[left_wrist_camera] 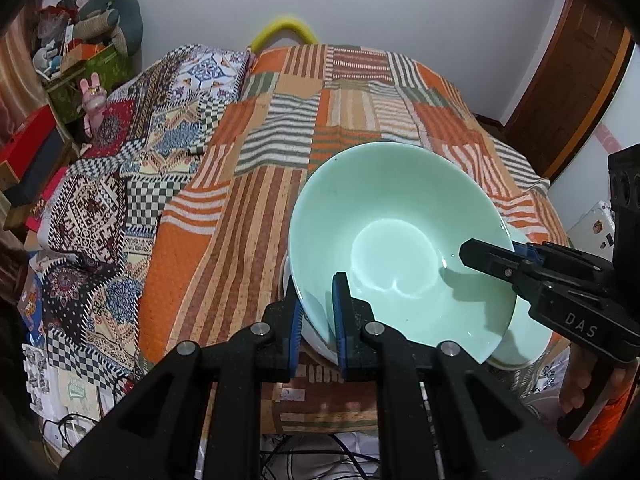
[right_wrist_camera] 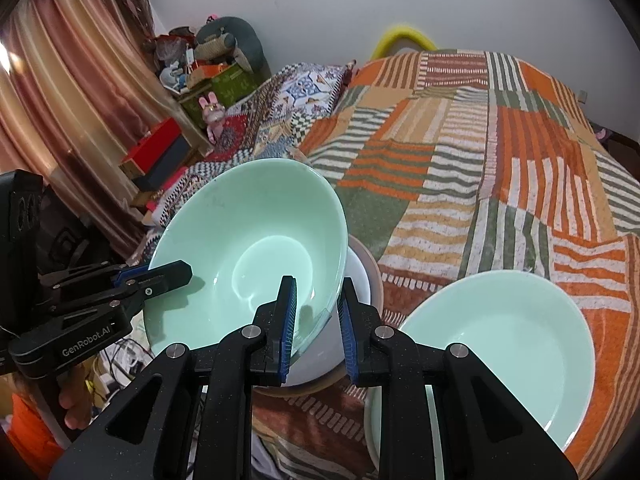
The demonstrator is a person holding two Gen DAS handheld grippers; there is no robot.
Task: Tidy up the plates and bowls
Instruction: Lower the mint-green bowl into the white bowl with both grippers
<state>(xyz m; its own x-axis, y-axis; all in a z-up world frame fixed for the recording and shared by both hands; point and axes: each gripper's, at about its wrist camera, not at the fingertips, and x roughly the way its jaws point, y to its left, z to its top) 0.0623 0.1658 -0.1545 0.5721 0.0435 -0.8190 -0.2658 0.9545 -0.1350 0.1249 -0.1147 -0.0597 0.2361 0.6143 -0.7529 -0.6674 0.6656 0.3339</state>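
Both claws hold the same mint-green bowl (left_wrist_camera: 400, 248) by its rim, one on each side. The left claw (left_wrist_camera: 318, 320) is closed narrow on the near-left part of the rim, with one blue pad inside the bowl and one outside. The right claw (right_wrist_camera: 318, 320) pinches the opposite wall in the same way (its fingers also appear in the left wrist view, reaching in from the right).

The bowl is tilted, its opening turned toward the two claws and its far rim raised above the striped bedspread (left_wrist_camera: 280, 152). Directly under it, just in front of the fingertips, sits a white bowl (right_wrist_camera: 356, 280) inside a wider pale dish (right_wrist_camera: 374, 276); whether the green bowl already touches the white one cannot be told. To the right of the right claw lies a green plate (right_wrist_camera: 500, 340) on the bed, a little apart from this stack.

The coming move probably depends on this: the stack is straight below the held bowl, so both hands should level it together before lowering.
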